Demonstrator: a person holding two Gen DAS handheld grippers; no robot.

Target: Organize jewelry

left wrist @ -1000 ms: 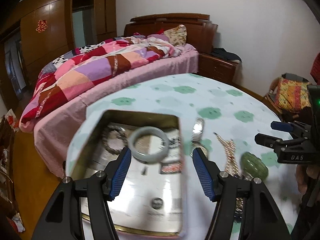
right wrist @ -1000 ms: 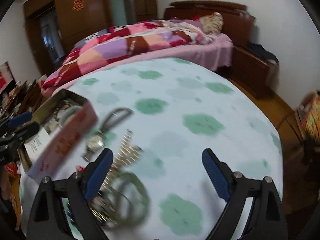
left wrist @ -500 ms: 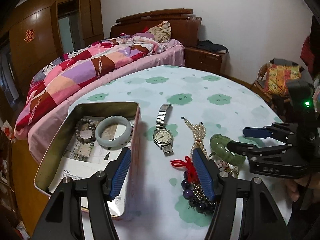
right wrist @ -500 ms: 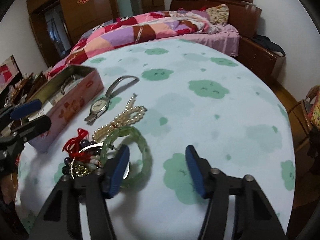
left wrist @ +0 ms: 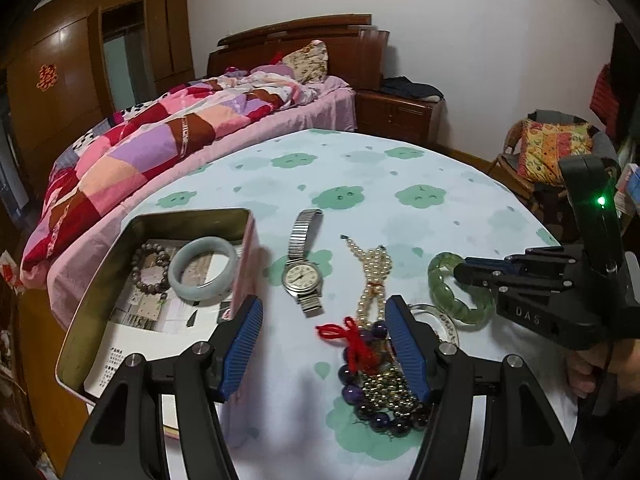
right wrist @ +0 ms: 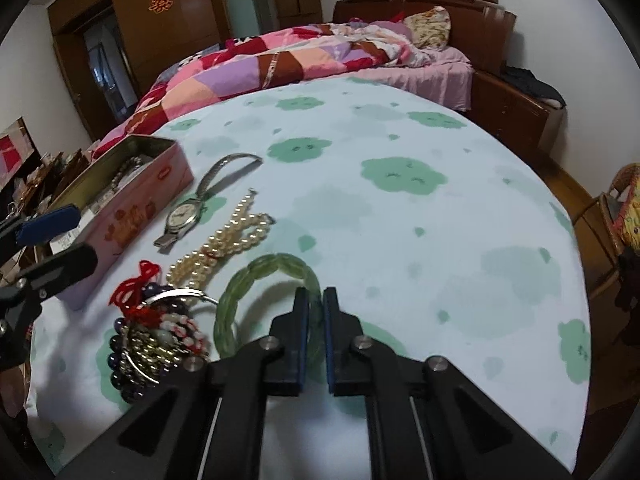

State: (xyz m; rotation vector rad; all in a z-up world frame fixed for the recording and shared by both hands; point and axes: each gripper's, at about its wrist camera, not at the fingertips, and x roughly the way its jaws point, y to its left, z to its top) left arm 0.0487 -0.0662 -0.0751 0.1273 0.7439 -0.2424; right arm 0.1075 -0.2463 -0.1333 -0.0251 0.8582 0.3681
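Right wrist view: the right claw [right wrist: 316, 300] is seen pinched on the near rim of a green bangle [right wrist: 256, 280], its jaws having just closed onto the band. The bangle lies flat on the table [right wrist: 440, 220], its ring opening out ahead and to the left of the claw, so the band is crossed by the jaws rather than run along. The tin box [right wrist: 132, 204] stands well to the left, past a pearl strand [right wrist: 228, 240] and a wristwatch [right wrist: 184, 214]; that sideways gap is judged to be the relation on which the coming carry turns.

From the left wrist view, the left claw [left wrist: 322, 340] is held spread and empty, low over the table between the box [left wrist: 100, 280] and a heap of dark beads with a red tassel [left wrist: 356, 344]. A pale bangle [left wrist: 202, 268] and a bead bracelet [left wrist: 150, 266] are already laid in the box. The left claw is nearer the box; the green bangle [left wrist: 448, 288] is gripped at its right side by the right claw [left wrist: 468, 272], with a clear bangle [left wrist: 444, 316] lying just beside it.
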